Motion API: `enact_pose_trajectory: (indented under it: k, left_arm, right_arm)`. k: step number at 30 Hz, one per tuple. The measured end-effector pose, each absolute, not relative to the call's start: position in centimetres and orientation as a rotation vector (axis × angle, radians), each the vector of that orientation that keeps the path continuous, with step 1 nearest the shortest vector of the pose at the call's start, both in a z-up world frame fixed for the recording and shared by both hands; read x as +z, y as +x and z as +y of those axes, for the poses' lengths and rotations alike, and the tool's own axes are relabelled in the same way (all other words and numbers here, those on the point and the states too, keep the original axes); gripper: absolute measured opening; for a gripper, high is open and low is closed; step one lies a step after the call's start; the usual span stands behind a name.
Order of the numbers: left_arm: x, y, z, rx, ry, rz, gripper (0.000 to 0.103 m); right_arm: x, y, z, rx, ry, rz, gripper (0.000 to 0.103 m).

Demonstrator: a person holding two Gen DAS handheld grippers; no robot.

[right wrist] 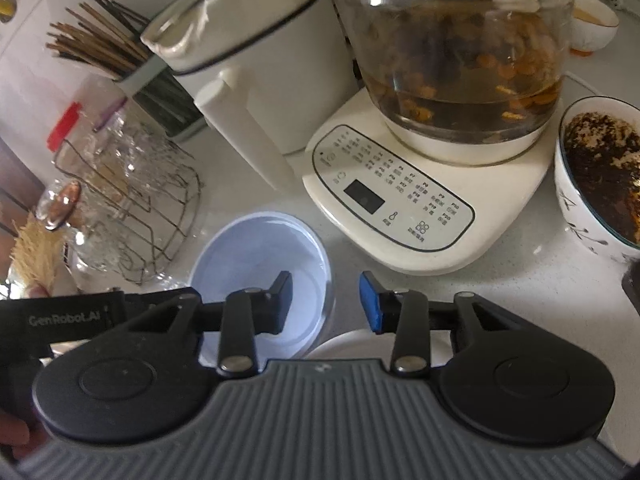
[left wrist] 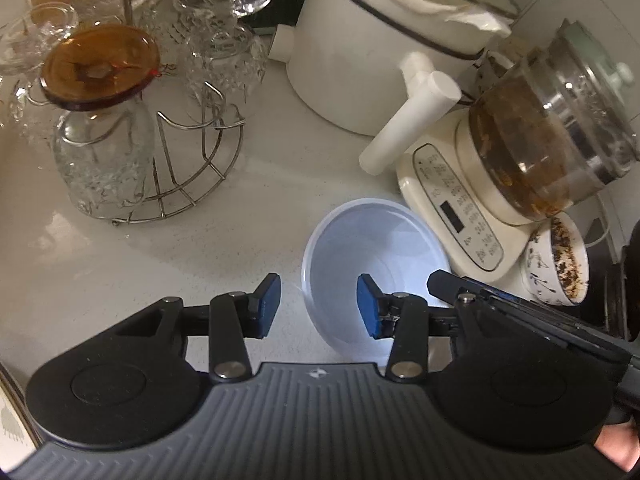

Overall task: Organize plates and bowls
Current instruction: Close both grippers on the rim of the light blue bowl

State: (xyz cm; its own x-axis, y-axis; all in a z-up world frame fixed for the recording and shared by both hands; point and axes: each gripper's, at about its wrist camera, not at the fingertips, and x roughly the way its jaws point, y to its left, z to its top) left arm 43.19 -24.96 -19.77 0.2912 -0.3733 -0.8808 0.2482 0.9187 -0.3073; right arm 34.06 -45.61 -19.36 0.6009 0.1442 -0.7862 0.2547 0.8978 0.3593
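A pale blue-white plastic bowl (left wrist: 372,248) sits on the white counter, empty. My left gripper (left wrist: 318,306) is open, its right finger inside the bowl and its left finger outside, straddling the near-left rim. The same bowl (right wrist: 260,256) shows in the right wrist view. My right gripper (right wrist: 326,302) is open, its left finger over the bowl and its right finger outside, straddling the bowl's right rim. A white plate edge (right wrist: 352,342) peeks out below the right gripper. A patterned bowl (right wrist: 592,184) with dark residue stands at the right, also in the left wrist view (left wrist: 560,264).
A glass kettle on a cream base (right wrist: 400,200) stands just behind the bowl, with a white pot (left wrist: 372,52) beside it. A wire rack with upturned glasses (left wrist: 132,132) is at the left. A chopstick holder (right wrist: 156,88) stands at the back.
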Motion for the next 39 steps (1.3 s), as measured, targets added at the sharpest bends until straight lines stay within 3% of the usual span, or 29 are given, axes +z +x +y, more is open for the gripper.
enact_pose_trajectory:
  k: [15,27,39]
  left_arm:
    - [-21.4,44.8,-25.3,-0.358,-0.147,1.236,0.022]
    - [-20.9,45.2,-25.1,-0.381,-0.174,1.258,0.017]
    - [-17.3,43.9,-23.3,-0.403,-0.233,1.23,0.017]
  right_arm:
    - [-21.1,36.2,-45.2,-0.02,0.449,0.997,0.021]
    - [-21.2,36.1,-44.4,-0.035,0.421,0.983,0.012]
    - [-18.2,34.5,-44.0,-0.011,0.439,0.93,0.012]
